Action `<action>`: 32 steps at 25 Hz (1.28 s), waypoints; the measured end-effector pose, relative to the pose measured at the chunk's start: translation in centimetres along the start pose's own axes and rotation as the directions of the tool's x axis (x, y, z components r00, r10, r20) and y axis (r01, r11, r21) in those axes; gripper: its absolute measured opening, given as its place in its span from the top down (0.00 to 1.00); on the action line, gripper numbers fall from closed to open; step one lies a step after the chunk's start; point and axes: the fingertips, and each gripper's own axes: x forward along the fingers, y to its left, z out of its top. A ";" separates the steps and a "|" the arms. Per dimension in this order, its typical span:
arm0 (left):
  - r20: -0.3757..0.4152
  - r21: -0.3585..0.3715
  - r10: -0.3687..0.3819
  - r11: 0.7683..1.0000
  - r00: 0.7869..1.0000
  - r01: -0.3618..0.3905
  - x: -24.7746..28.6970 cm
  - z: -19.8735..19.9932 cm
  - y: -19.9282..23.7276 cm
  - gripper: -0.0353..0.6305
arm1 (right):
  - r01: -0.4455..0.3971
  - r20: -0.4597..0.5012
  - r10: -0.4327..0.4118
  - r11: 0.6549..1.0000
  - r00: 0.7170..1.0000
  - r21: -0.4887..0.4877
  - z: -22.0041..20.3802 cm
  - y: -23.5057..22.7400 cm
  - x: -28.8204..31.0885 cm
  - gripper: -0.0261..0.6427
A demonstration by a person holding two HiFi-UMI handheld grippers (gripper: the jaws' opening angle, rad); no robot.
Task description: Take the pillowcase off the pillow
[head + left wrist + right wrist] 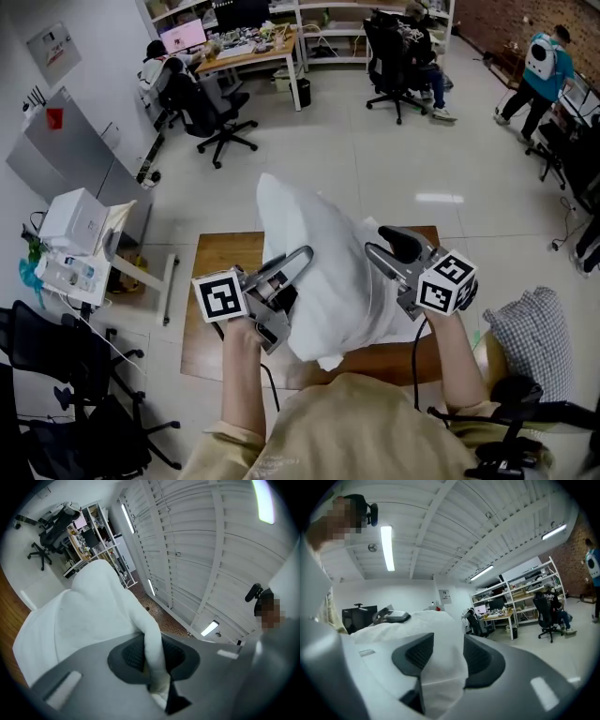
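Note:
A white pillow in its white pillowcase (319, 253) is held up above the wooden table (214, 281); I cannot tell case from pillow. My left gripper (298, 262) is at the pillow's left side, shut on a fold of the white cloth (152, 644) that runs out between its pads. My right gripper (378, 241) is at the pillow's right side. Its jaws stand apart, and white cloth (440, 639) bulges loosely in the gap between them. In the left gripper view the pillow (84, 616) rises to the upper left.
A checked cushion (534, 328) lies at the right beside the table. A white box on a stand (75, 225) is at the left, with a black chair (56, 375) below it. Office chairs, desks and people are far off across the floor.

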 end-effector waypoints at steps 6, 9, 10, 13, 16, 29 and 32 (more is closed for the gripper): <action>0.004 -0.008 -0.017 1.000 1.000 0.017 -0.1 0.4 0.9 0.87 | -0.034 -0.036 0.034 0.999 0.999 0.015 -2.6 4.6 -3.3 0.67; 0.000 -0.015 -0.023 1.000 1.000 0.023 -0.2 0.1 0.8 0.87 | -0.062 -0.077 0.068 0.996 0.995 0.071 -5.5 6.3 -5.1 0.67; -0.004 -0.013 -0.026 1.000 1.000 0.026 0.0 0.2 0.7 0.87 | -0.074 -0.087 0.081 0.994 0.993 0.085 -6.2 6.7 -5.5 0.67; -0.012 -0.013 -0.024 1.000 1.000 0.024 0.5 0.5 1.0 0.87 | -0.079 -0.104 0.089 0.993 0.991 0.092 -7.5 6.7 -5.9 0.67; -0.007 -0.019 -0.027 0.999 1.000 0.027 0.4 0.4 1.3 0.87 | -0.081 -0.109 0.089 0.994 0.990 0.075 -8.3 6.9 -5.5 0.69; 0.034 -0.055 0.011 0.998 0.999 -0.009 0.8 2.0 2.2 0.88 | -0.088 -0.195 0.115 0.986 0.974 0.143 -10.5 6.8 -5.6 0.96; 0.061 -0.095 0.036 0.995 0.998 -0.030 0.1 3.0 4.4 0.88 | 0.017 -0.329 0.027 0.991 0.944 0.131 -16.5 3.0 -6.4 0.96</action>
